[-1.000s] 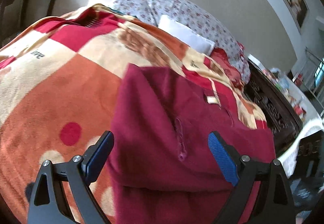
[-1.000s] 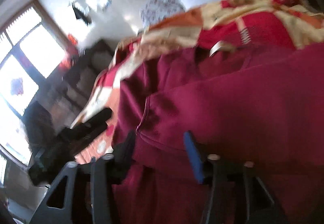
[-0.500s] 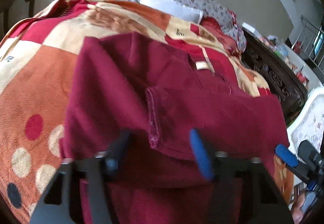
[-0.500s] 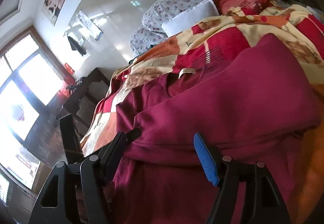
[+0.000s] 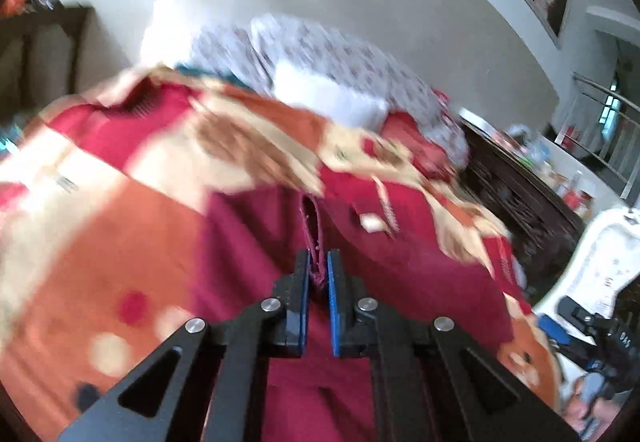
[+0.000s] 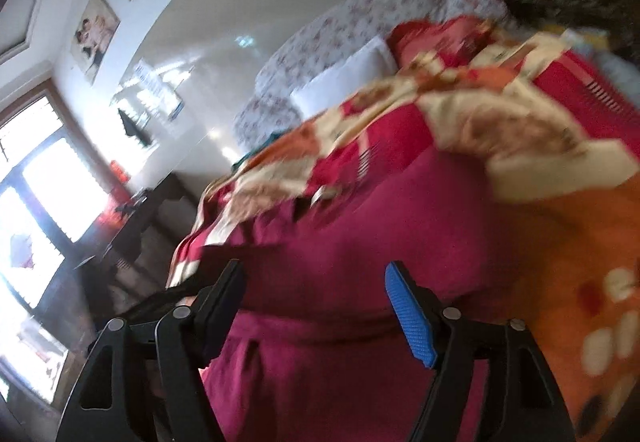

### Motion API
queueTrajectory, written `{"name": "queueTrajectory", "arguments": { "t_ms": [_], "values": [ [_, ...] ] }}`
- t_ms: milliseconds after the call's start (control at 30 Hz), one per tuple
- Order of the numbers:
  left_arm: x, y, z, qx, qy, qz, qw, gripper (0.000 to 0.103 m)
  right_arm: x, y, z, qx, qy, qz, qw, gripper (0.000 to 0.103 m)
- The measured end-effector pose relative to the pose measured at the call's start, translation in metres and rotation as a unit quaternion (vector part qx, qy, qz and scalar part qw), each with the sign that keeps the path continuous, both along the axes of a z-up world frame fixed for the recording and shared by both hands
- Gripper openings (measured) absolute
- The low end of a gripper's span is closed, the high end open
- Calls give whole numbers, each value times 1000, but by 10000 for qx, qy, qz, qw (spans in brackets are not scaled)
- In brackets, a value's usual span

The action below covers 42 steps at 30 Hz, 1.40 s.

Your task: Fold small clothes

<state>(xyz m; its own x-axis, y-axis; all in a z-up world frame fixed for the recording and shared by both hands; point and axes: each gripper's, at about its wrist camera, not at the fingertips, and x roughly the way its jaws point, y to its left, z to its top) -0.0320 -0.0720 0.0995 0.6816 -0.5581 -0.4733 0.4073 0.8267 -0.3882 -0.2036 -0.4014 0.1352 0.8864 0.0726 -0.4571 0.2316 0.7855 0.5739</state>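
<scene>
A maroon shirt point(image 5: 256, 258) lies spread on a patterned orange, red and cream blanket point(image 5: 120, 210) on a bed. My left gripper point(image 5: 319, 266) is shut on a hemmed edge of the maroon shirt, which stands up as a ridge between the blue pads. My right gripper point(image 6: 316, 282) is open, its fingers point(image 6: 408, 306) straddling a folded edge of the shirt point(image 6: 360, 242) near the bed's front. The right gripper also shows at the lower right of the left wrist view point(image 5: 576, 326). Both views are blurred.
Floral pillows point(image 5: 320, 54) and a white pillow point(image 5: 324, 94) lie at the head of the bed. A dark carved cabinet point(image 5: 516, 198) stands to the right. A dark wooden table point(image 6: 132, 218) stands by bright windows point(image 6: 44, 194). A white chair point(image 5: 600, 266) stands beside the bed.
My left gripper has closed on the shirt's hem and lifted it a little. The right gripper stays open and has shifted along the shirt's folded edge.
</scene>
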Motion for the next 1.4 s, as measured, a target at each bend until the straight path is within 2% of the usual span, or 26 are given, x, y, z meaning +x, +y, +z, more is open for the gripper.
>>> {"name": "queueTrajectory", "arguments": {
  "t_ms": [67, 167, 267, 367, 400, 433, 467, 500, 567, 600, 633, 667, 733, 800, 833, 900, 933, 967, 1033, 1100, 1133, 1167, 1200, 1267, 1333, 1400],
  "values": [
    [9, 12, -4, 80, 97, 276, 9995, 8, -3, -10, 0, -83, 127, -234, 9996, 78],
    [28, 20, -30, 310, 588, 498, 9965, 8, 5, -18, -11, -112, 475, -409, 9980, 78],
    [41, 12, -50, 410, 923, 367, 9942, 8, 22, -21, -26, -197, 798, -425, 9957, 78],
    [36, 4, -52, 592, 817, 325, 9944, 8, 42, -22, -44, -372, 1247, -348, 9909, 77],
    [35, 2, -53, 634, 782, 329, 9944, 8, 48, -23, -51, -486, 1409, -352, 9882, 73],
    [35, 0, -54, 686, 770, 328, 9941, 8, 52, -24, -57, -702, 1561, -376, 9845, 47],
    [35, -1, -56, 691, 796, 297, 9940, 8, 56, -27, -65, -1041, 1754, -426, 9780, 35],
    [35, -3, -59, 671, 833, 211, 9940, 8, 53, -32, -70, -1071, 1742, -466, 9777, 34],
    [33, -10, -58, 728, 759, 106, 9944, 8, 41, -45, -76, -625, 1562, -407, 9849, 28],
    [30, -12, -58, 754, 703, 81, 9946, 8, 37, -48, -76, -556, 1512, -420, 9860, 26],
    [28, -14, -56, 787, 642, 54, 9948, 8, 32, -48, -73, -626, 1495, -467, 9857, 22],
    [26, -16, -57, 831, 596, 55, 9947, 8, 29, -46, -69, -721, 1508, -516, 9846, 12],
    [28, -18, -60, 953, 630, 87, 9934, 9, 24, -43, -61, -866, 1498, -623, 9829, 10],
    [31, -16, -65, 931, 791, 115, 9924, 9, 19, -47, -55, -763, 1344, -641, 9859, 10],
    [33, -14, -65, 854, 850, 113, 9926, 9, 19, -49, -50, -664, 1167, -652, 9888, 12],
    [34, -10, -65, 740, 876, 153, 9933, 9, 24, -53, -42, -474, 964, -683, 9919, 37],
    [34, -10, -65, 729, 870, 174, 9934, 9, 31, -55, -38, -391, 896, -697, 9928, 77],
    [34, -9, -65, 727, 865, 182, 9934, 9, 37, -57, -38, -368, 858, -698, 9932, 92],
    [33, -11, -65, 763, 856, 178, 9933, 11, 57, -61, -40, -335, 1034, -669, 9918, 89],
    [33, -11, -65, 796, 835, 171, 9932, 13, 73, -66, -48, -223, 1133, -568, 9917, 79],
    [32, -12, -66, 818, 824, 162, 9931, 14, 83, -71, -54, -174, 1238, -534, 9907, 63],
    [32, -13, -65, 821, 823, 152, 9931, 16, 89, -76, -60, -152, 1352, -531, 9893, 35],
    [32, -13, -65, 830, 812, 139, 9931, 17, 92, -80, -64, -131, 1379, -518, 9890, 25],
    [32, -16, -65, 862, 788, 120, 9931, 25, 94, -89, -68, -120, 1342, -535, 9894, 13],
    [30, -19, -64, 917, 736, 90, 9930, 34, 93, -90, -64, -300, 1311, -503, 9896, 10],
    [29, -23, -64, 990, 678, 104, 9927, 49, 95, -84, -59, -951, 1450, -614, 9829, 9]
  ]
}}
